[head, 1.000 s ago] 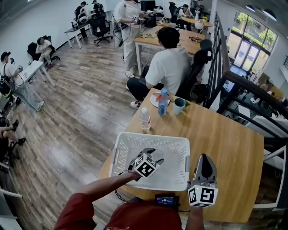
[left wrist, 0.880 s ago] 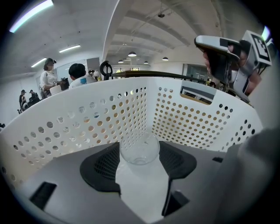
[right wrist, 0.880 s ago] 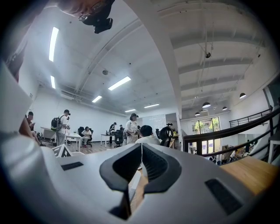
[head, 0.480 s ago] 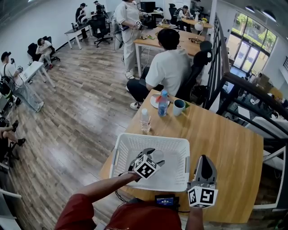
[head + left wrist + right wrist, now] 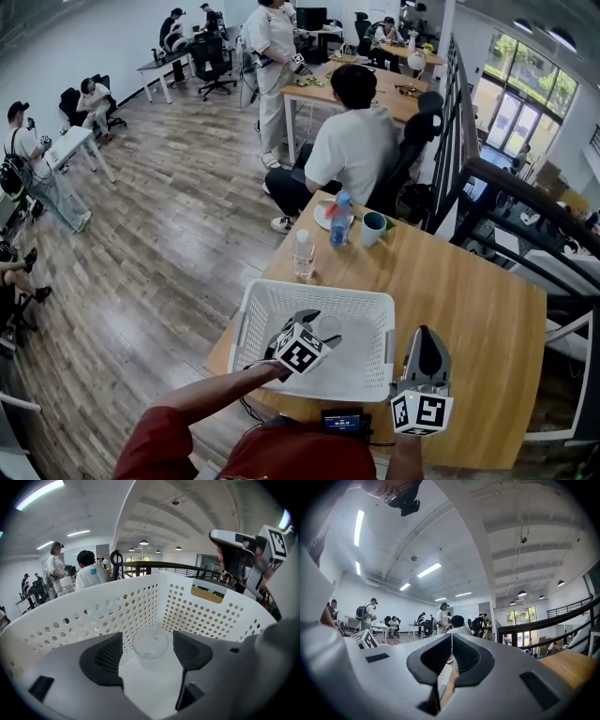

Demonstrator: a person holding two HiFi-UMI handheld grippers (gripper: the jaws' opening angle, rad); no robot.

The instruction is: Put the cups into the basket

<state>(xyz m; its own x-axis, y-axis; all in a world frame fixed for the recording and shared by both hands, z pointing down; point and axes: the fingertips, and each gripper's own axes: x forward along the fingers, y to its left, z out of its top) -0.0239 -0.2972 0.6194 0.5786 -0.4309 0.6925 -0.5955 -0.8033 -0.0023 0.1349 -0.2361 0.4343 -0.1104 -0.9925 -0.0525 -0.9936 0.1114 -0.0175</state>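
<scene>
Left gripper [image 5: 317,326] is down inside the basket [image 5: 314,291]. Its jaws have just been opening and now stand wide apart, with the clear cup [image 5: 150,643] between them on the basket floor. Neither pad touches it, so it's released near the far wall. Right gripper [image 5: 427,330] has its fingers together with nothing in them, parked just outside the basket's right rim. To finish clean, keep the jaws wide and back out along the gripper's own line, up and toward the body, so no pad clips the glass or the basket wall. The cup reads as upright, mouth up and long axis vertical, but clear glass makes that a judgement. A mug [image 5: 373,223] stands at the far end of the table [image 5: 450,281].
</scene>
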